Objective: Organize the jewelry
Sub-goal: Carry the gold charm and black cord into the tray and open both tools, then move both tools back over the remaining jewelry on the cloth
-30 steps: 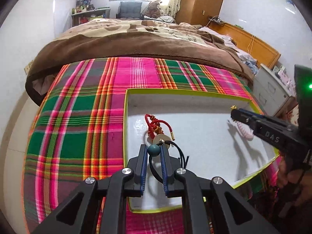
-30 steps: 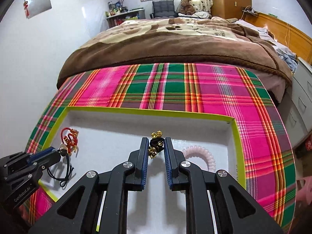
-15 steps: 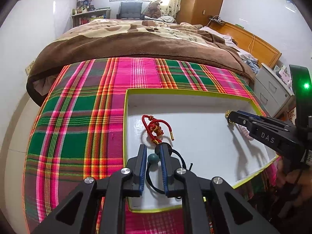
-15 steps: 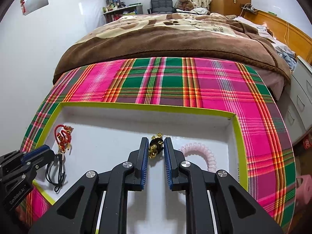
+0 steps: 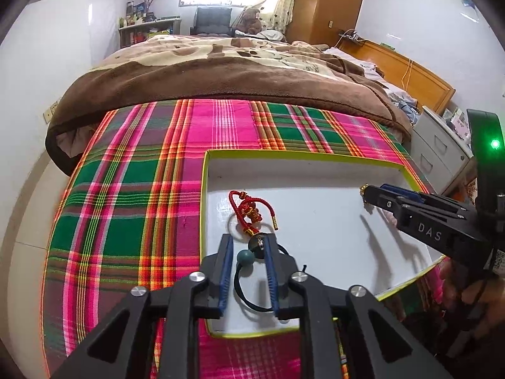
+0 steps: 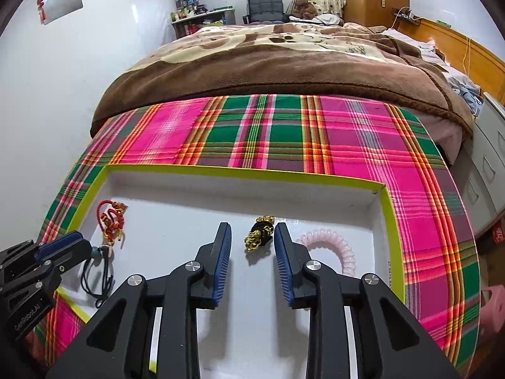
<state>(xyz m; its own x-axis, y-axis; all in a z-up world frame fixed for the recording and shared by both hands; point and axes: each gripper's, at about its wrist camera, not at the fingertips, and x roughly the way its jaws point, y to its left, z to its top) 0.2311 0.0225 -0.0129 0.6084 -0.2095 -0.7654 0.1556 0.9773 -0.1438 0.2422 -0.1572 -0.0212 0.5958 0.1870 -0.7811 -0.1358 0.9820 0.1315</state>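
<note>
A brown blanket (image 6: 284, 72) covers the far part of the bed, and a pink-and-green plaid cloth (image 6: 284, 132) spreads over the near part. On that cloth sits a shallow white tray (image 6: 240, 177) with a yellow-green rim, and all the jewelry lies inside it. The left gripper (image 5: 247, 251) hovers at the tray's near left corner; its jaws have just been opening and now stand apart around a black cord necklace (image 5: 252, 297) with teal beads, which lies on the tray floor; whether the right pad still touches the darker bead cannot be told. The right gripper (image 6: 252, 237) is at the tray's near right; its jaws have also just been opening and now stand clear on either side of a black-and-gold charm bracelet (image 6: 258, 237) resting on the tray. Just right of it lies a pink coil hair tie (image 6: 341, 249). Just beyond the left gripper's tips lies a red knotted cord bracelet (image 5: 249, 211) with gold ends.
</note>
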